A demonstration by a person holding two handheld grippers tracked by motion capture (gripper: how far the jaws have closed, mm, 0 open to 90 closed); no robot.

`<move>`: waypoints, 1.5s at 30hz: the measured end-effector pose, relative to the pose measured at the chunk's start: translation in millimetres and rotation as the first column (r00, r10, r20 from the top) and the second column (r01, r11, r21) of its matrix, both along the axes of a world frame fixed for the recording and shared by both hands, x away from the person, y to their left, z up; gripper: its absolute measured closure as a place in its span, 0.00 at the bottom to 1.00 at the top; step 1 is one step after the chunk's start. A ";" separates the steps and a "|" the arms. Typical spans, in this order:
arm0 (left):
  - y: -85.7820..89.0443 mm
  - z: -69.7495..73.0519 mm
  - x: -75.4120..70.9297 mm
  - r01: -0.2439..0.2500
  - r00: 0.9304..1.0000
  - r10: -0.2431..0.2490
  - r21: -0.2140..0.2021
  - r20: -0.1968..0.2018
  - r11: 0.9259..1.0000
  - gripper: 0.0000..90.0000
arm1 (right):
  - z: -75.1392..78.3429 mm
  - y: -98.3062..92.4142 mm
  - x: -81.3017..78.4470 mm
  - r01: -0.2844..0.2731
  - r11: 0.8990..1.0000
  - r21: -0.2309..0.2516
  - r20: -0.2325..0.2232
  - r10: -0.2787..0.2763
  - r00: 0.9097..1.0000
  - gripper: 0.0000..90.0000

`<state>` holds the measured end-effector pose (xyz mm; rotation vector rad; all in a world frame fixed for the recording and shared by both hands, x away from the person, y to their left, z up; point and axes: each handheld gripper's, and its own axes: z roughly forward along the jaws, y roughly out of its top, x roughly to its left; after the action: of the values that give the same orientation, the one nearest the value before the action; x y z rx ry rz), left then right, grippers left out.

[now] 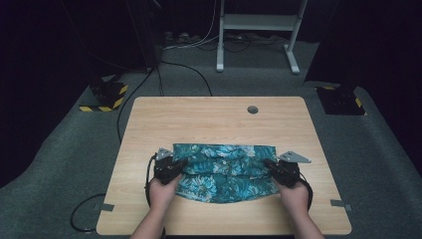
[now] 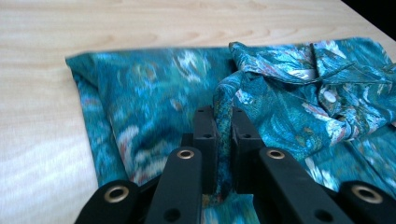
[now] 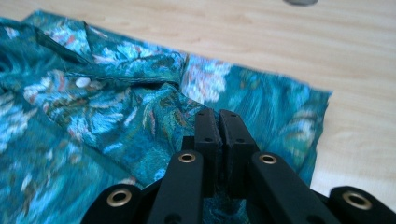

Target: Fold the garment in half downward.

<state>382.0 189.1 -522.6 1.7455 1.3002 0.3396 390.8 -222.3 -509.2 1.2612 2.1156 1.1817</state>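
The shirt (image 1: 224, 172) lies folded into a wide band across the middle of your worktop (image 1: 209, 117), its long edges running left to right, nearer your side than the far edge. You have one end of it in each hand. Your left hand-held gripper (image 1: 178, 164) sits at the shirt's left end and your right hand-held gripper (image 1: 271, 164) at its right end, both pointing inward toward each other.

In the left gripper view, the left hand-held gripper (image 2: 223, 122) has its jaws nearly together with a raised ridge of cloth (image 2: 223, 100) pinched between the pads; the fabric stands up out of the grip as a narrow vertical fold. In the right gripper view, the right hand-held gripper (image 3: 218, 122) is closed tight, its pads almost meeting, with a fold of the shirt (image 3: 140, 107) bunched against and between them.

The cloth is thin and soft, teal with a pale floral print, and it creases easily: loose wrinkles gather toward the middle, where a collar (image 2: 299, 63) and a small white button (image 2: 329, 96) show. The outer parts lie flatter, with straight hemmed edges. The worktop is pale wood-grain laminate, smooth and matte, with a round cable hole (image 1: 253, 109) near its far edge.
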 end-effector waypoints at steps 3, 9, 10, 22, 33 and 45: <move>0.6 -2.9 -7.4 0.010 1.000 -0.010 0.003 -0.012 1.000 0.92 | -5.6 -0.4 -7.4 -0.007 1.000 -0.011 -0.012 0.006 1.000 0.96; 2.1 -9.1 -19.7 0.036 0.999 -0.035 0.022 -0.039 0.999 0.91 | -13.3 -0.3 -20.7 -0.030 0.999 -0.023 -0.045 0.029 0.999 0.95; 2.5 -10.7 -21.6 0.036 0.998 -0.035 0.019 -0.048 0.999 0.91 | -13.9 -0.4 -22.1 -0.034 0.999 -0.026 -0.051 0.032 0.998 0.95; 1.9 -16.4 -47.3 0.092 0.993 -0.085 0.087 -0.079 0.992 0.85 | -26.7 -4.0 -37.3 -0.069 0.994 -0.080 -0.107 0.060 0.992 0.91; 4.0 17.6 -32.0 0.065 0.998 -0.065 0.073 0.003 0.995 0.42 | -8.5 -6.4 -27.2 -0.058 0.998 -0.028 -0.083 0.055 0.995 0.64; -3.0 -0.8 31.0 0.096 0.988 -0.085 0.084 -0.131 0.992 0.41 | -12.5 -7.3 18.0 -0.009 0.998 -0.059 -0.118 0.002 0.993 0.57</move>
<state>413.0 186.2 -523.4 1.9228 1.3075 0.2420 408.8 -229.6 -521.7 1.3292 2.2221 1.0628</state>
